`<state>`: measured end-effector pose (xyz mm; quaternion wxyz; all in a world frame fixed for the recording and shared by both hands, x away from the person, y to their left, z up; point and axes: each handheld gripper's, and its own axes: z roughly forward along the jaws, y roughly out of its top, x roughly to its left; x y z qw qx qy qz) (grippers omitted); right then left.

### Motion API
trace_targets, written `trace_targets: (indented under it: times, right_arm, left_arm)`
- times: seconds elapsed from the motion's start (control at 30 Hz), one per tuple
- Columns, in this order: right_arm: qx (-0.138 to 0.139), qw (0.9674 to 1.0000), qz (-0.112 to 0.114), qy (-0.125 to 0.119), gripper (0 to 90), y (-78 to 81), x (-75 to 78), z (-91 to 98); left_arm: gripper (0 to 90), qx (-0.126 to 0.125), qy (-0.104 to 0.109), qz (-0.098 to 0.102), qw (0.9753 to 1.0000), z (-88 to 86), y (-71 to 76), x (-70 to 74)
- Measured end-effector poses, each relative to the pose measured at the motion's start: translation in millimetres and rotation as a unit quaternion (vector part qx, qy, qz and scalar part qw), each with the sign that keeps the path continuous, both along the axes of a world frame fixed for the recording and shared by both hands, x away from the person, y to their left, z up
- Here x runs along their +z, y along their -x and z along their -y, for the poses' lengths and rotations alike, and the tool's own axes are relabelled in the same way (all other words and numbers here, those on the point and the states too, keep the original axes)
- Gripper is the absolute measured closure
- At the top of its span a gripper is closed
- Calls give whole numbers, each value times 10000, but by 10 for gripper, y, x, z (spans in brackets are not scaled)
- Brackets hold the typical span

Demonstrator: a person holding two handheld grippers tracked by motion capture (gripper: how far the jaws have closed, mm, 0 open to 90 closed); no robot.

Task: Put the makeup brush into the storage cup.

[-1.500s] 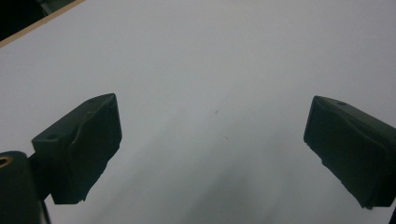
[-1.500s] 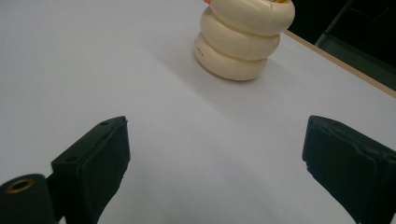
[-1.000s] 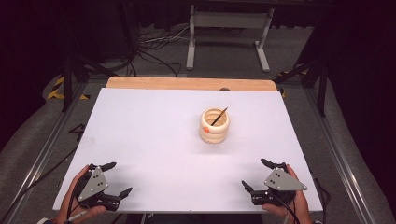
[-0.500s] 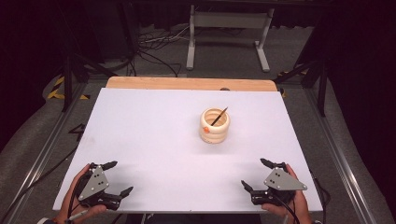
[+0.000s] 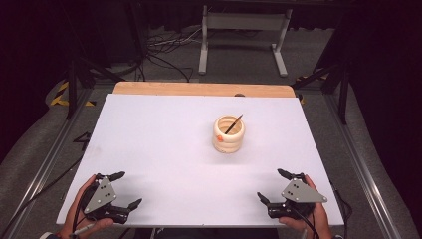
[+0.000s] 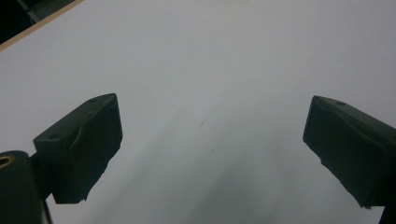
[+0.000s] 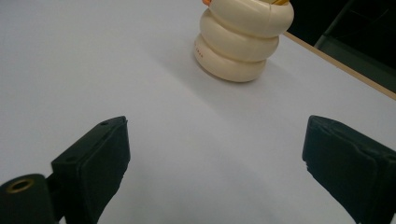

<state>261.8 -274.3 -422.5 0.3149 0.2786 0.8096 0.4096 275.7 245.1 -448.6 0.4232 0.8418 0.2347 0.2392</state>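
A cream ribbed holder (image 5: 228, 134) made of stacked rings stands right of the white table's (image 5: 164, 139) middle, with a dark thin stick (image 5: 233, 124) leaning inside it. The holder (image 7: 243, 39) rises ahead of the right gripper's jaws in the right gripper view. My left gripper (image 5: 126, 189) rests at the front left corner, open and empty. My right gripper (image 5: 272, 185) rests at the front right, open too, nothing between its jaws. Both are well short of the holder. In the left gripper view the gripper (image 6: 212, 140) faces bare white table.
A wooden strip (image 5: 204, 89) runs along the table's far edge. Behind it stand a metal frame (image 5: 242, 35) and loose cables (image 5: 164, 47) on the grey floor. Metal rails (image 5: 45, 159) flank the table on both sides.
Both grippers stay nearly still at the front corners; the left one has shifted very slightly. The holder has not moved.
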Motion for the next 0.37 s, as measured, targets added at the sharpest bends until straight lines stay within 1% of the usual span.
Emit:
trace_targets:
  times: [0.17, 0.37]
  right_arm:
    - [0, 10000, 7, 11, 83, -1, -3, 5]
    - [-9, 10000, 4, -4, 83, -2, -5, 8]
  left_arm:
    - [55, -42, -60, 19, 10000, 4, -3, 4]
    - [55, -25, -44, -7, 10000, 10, -12, 2]
